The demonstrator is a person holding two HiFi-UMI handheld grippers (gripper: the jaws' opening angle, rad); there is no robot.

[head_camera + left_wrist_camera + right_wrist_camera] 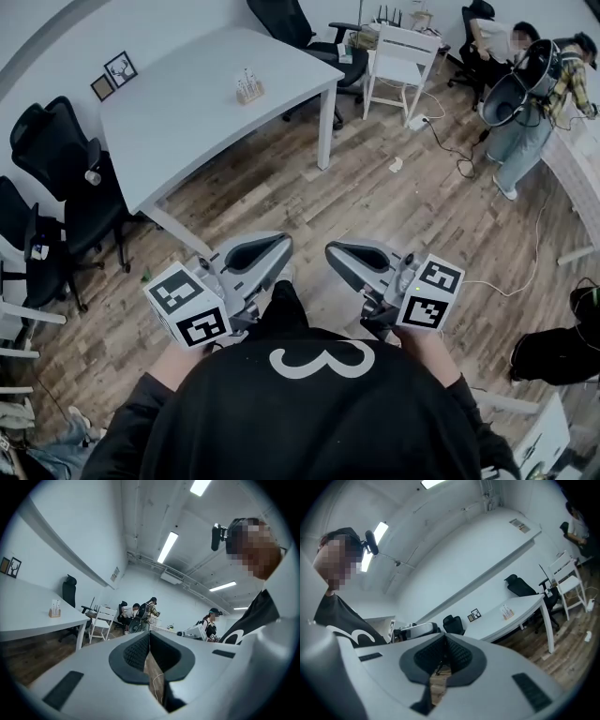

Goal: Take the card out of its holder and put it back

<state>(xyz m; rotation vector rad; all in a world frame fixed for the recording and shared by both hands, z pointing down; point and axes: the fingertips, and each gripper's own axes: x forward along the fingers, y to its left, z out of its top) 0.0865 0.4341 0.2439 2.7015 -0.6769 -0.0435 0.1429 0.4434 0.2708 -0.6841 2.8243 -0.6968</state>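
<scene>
The left tool and right tool are both pressed together, empty, at the person's chest. The card, seemingly in its card holder, stands well ahead-left on the tabletop, nearer the left tool.

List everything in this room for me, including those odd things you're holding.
Table: one, white, upper left.
Card holder: one, tan, on the table, holding white cards.
Picture frames: two, dark, table's far corner.
Office chairs: several, black, around the table.
Slatted chair: one, white, beyond the table.
People: two, far right corner.
Floor: wood planks.
Left tool: one, grey, jaws shut, empty.
Right tool: one, grey, jaws shut, empty.
</scene>
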